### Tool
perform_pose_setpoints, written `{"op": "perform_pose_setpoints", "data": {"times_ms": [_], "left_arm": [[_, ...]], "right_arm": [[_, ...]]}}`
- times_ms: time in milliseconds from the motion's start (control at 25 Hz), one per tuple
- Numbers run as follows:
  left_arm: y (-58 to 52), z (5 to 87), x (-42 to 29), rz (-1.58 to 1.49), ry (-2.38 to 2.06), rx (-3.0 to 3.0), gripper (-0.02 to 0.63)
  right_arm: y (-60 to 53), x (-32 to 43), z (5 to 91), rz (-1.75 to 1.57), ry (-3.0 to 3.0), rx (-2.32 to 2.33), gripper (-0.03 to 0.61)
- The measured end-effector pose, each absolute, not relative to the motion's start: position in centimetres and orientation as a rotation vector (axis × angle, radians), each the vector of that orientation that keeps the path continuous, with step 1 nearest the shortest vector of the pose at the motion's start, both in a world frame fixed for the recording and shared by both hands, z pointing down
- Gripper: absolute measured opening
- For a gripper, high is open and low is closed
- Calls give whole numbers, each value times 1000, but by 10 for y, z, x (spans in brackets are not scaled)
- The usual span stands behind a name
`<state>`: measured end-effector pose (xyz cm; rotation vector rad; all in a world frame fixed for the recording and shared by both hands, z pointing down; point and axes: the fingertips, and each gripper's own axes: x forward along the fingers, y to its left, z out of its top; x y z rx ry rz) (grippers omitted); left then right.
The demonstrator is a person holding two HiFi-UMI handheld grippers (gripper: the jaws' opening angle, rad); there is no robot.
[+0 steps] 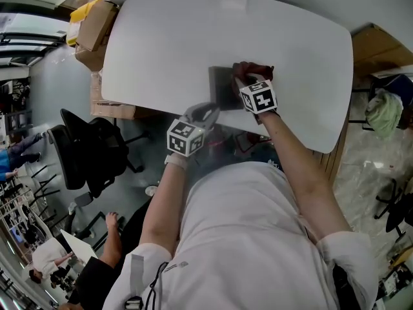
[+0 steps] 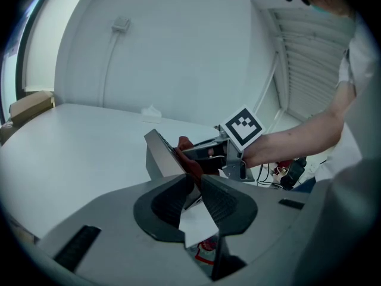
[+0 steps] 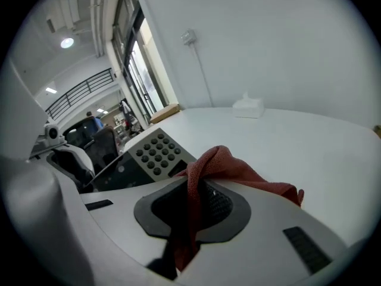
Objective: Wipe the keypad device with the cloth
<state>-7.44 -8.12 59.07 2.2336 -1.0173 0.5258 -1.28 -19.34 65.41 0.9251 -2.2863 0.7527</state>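
The grey keypad device (image 1: 224,86) sits near the front edge of the white table (image 1: 168,44). In the right gripper view its round keys (image 3: 156,154) and a dark screen face me. My right gripper (image 3: 193,192) is shut on a red cloth (image 3: 238,171), which drapes over the jaws and rests at the device's far right side (image 1: 253,70). My left gripper (image 1: 210,111) is shut on the device's near edge. In the left gripper view the device (image 2: 161,155) stands tilted between the jaws (image 2: 195,186), with the red cloth (image 2: 189,159) against its face.
Cardboard boxes (image 1: 93,28) stand off the table's left end and a black office chair (image 1: 90,150) sits below them. A white tissue box (image 3: 248,106) rests at the table's far side. A green cloth (image 1: 384,112) hangs at the right.
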Motion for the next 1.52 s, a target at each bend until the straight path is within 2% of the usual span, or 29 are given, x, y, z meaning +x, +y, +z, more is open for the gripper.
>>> {"op": "perform_pose_setpoints", "data": {"times_ms": [240, 480, 1000, 1520], "left_arm": [[-82, 591, -74, 528, -1016, 2232, 80], [-82, 590, -74, 507, -1027, 2227, 80], [-82, 590, -76, 473, -1057, 2221, 80], [-82, 591, -76, 467, -1065, 2228, 80]], "right_arm": [[-194, -44, 630, 800, -2389, 825, 55], [-202, -37, 645, 948, -2321, 857, 55], [-174, -41, 630, 713, -2418, 812, 55], [-112, -35, 633, 701, -2360, 509, 55]]}}
